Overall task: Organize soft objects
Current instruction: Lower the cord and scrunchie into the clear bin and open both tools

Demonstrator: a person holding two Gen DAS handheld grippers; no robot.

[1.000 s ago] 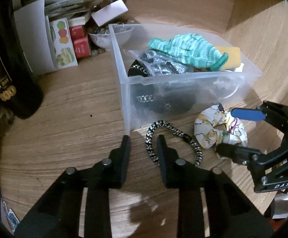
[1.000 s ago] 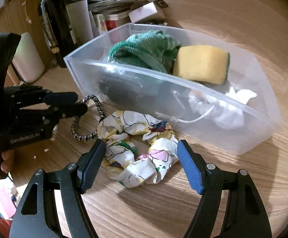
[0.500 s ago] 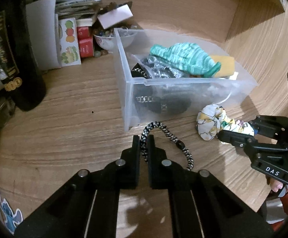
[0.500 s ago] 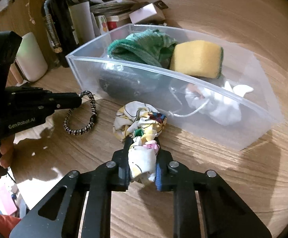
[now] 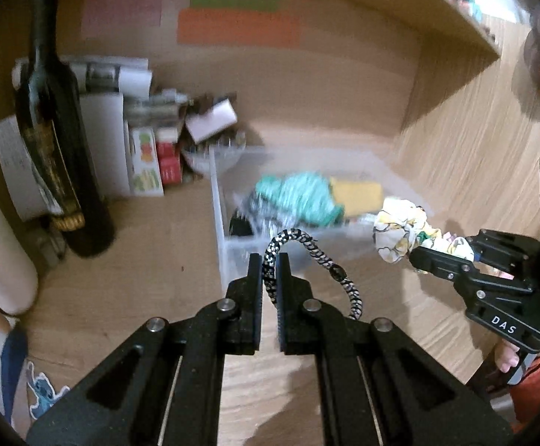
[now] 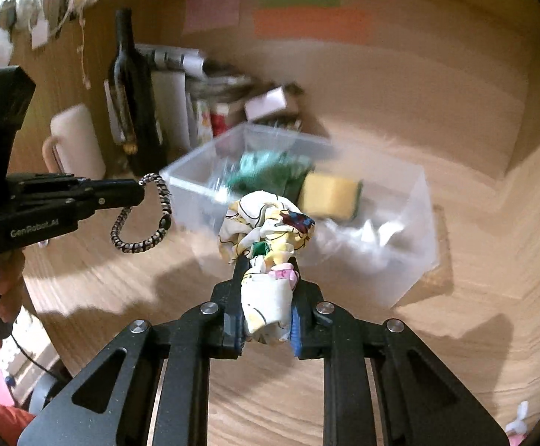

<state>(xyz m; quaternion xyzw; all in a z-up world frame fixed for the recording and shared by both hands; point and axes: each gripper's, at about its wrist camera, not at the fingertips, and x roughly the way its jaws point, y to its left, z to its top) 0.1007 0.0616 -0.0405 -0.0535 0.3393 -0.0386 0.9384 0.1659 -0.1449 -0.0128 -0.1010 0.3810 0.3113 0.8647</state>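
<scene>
My left gripper is shut on a black-and-white braided hair tie and holds it in the air in front of the clear plastic bin. The tie also shows in the right wrist view, hanging from the left gripper. My right gripper is shut on a white patterned fabric scrunchie, lifted off the desk just in front of the bin. In the left wrist view the scrunchie sits at the right. The bin holds a green knitted cloth, a yellow sponge and white fabric.
A dark wine bottle stands at the left, with a white mug beside it. Boxes, papers and a small bowl are stacked behind the bin against the wooden back wall. A shelf overhangs at upper right.
Both grippers have closed, the left on the hair tie and the right on the scrunchie, and both have lifted their items off the desk and risen above it.
</scene>
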